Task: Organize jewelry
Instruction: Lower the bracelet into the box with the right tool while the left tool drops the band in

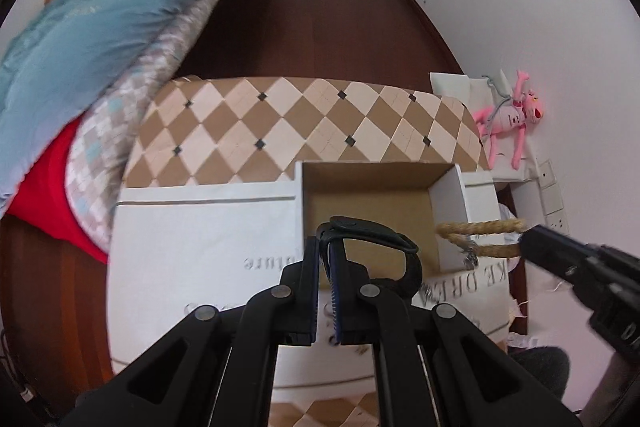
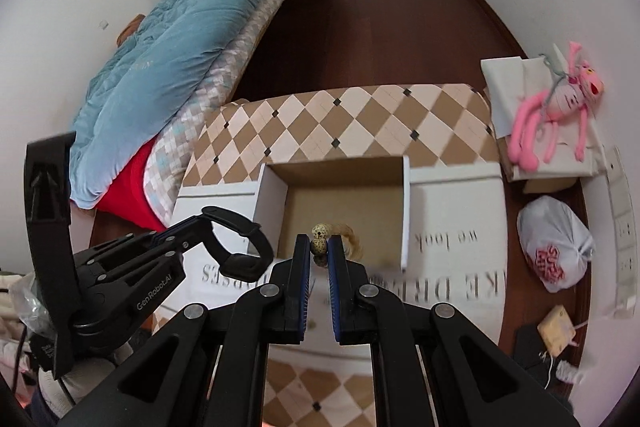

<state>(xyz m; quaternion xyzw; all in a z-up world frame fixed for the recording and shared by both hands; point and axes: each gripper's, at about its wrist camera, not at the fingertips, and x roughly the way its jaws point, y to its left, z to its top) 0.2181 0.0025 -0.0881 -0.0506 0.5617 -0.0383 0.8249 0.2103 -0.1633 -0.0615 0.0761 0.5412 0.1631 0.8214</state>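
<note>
Two grippers are counted — the left gripper [image 1: 325, 247] and the right gripper [image 2: 320, 247]. One black band [image 1: 370, 233], one rope bracelet [image 1: 480, 237], one open box [image 2: 406, 211] — one pink plush toy [image 2: 556, 107].

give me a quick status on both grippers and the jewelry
Left gripper shut on black strap. Right gripper shut on beaded rope bracelet. Both over open box. Nothing in the way.

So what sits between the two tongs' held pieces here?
Only the open cardboard box, seen in the right wrist view: left tongs hold a black band, right tongs a speckled-bead bracelet.
</note>
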